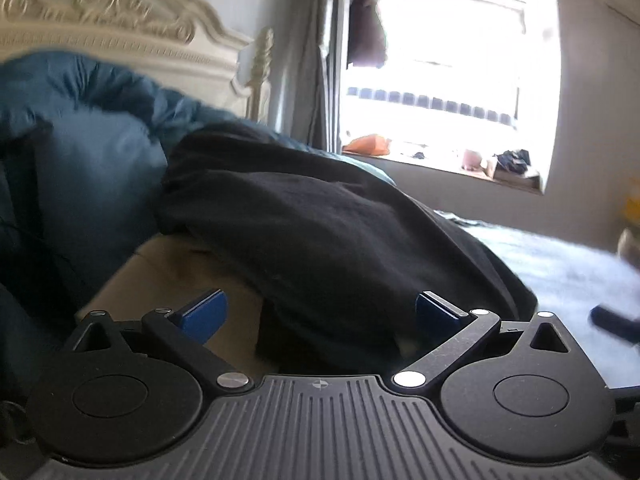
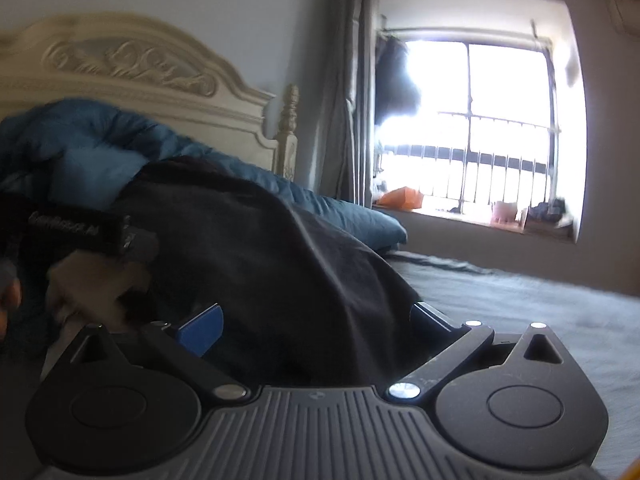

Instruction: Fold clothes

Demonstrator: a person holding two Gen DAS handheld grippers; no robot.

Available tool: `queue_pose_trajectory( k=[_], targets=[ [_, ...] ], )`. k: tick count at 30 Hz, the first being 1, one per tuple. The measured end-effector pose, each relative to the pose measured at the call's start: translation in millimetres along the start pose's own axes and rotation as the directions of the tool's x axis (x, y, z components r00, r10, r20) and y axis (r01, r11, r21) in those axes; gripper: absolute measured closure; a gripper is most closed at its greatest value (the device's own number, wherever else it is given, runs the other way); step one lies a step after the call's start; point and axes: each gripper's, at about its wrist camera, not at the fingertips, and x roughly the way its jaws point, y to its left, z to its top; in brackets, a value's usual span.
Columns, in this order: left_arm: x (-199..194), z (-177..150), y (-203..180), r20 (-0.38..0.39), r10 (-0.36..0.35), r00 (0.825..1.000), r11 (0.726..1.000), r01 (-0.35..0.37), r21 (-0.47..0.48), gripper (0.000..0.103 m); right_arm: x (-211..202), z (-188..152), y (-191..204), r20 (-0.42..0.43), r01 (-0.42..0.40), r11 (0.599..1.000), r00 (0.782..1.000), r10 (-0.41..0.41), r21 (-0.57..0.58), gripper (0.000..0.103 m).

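The black garment (image 1: 328,240) is soft matt cloth, the blue quilt (image 1: 92,128) a smoother, faintly sheened fabric, the headboard (image 2: 132,68) carved cream-painted wood with a satin finish, and both the left gripper (image 1: 320,314) and right gripper (image 2: 316,320) are ribbed matt black plastic with shiny metal pivots and smooth blue jaws

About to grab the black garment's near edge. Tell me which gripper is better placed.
Probably the right gripper: the black garment fills the gap between its open fingers. The left gripper is open too, but tan fabric shows on one side.
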Motion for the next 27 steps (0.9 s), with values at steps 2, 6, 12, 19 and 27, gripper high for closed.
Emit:
queue_pose_trajectory(
  k=[2,6,12,19,27],
  targets=[
    [14.8,4.2,-0.1,-0.006,0.009,1.000,1.000,-0.009,-0.013,0.008,23.7,6.1,-7.0,-0.006,-0.008,0.998,1.000,0.008,0.060,0.001],
    [38.5,3.8,-5.0,-0.003,0.031,1.000,0.999,-0.031,0.013,0.025,62.0,13.3,-17.6,-0.039,-0.031,0.988,0.999,0.038,0.151,0.001],
    [48.4,-8.8,-7.5,0.042,0.053,0.998,0.999,-0.053,0.002,0.044,86.8,9.5,-10.4,-0.147,-0.034,0.989,0.988,0.055,0.141,0.021],
    [27.1,-11.2,-17.5,0.053,-0.009,0.999,1.000,0.009,-0.005,0.092,60.0,11.4,-25.9,-0.110,-0.015,0.984,0.993,0.034,0.175,0.101],
    [-22.5,0.6,-10.1,0.038,-0.068,0.997,0.994,0.071,-0.084,0.099,1.8,35.0,-15.9,-0.102,-0.077,0.989,0.991,0.090,0.128,0.101]
  ],
)
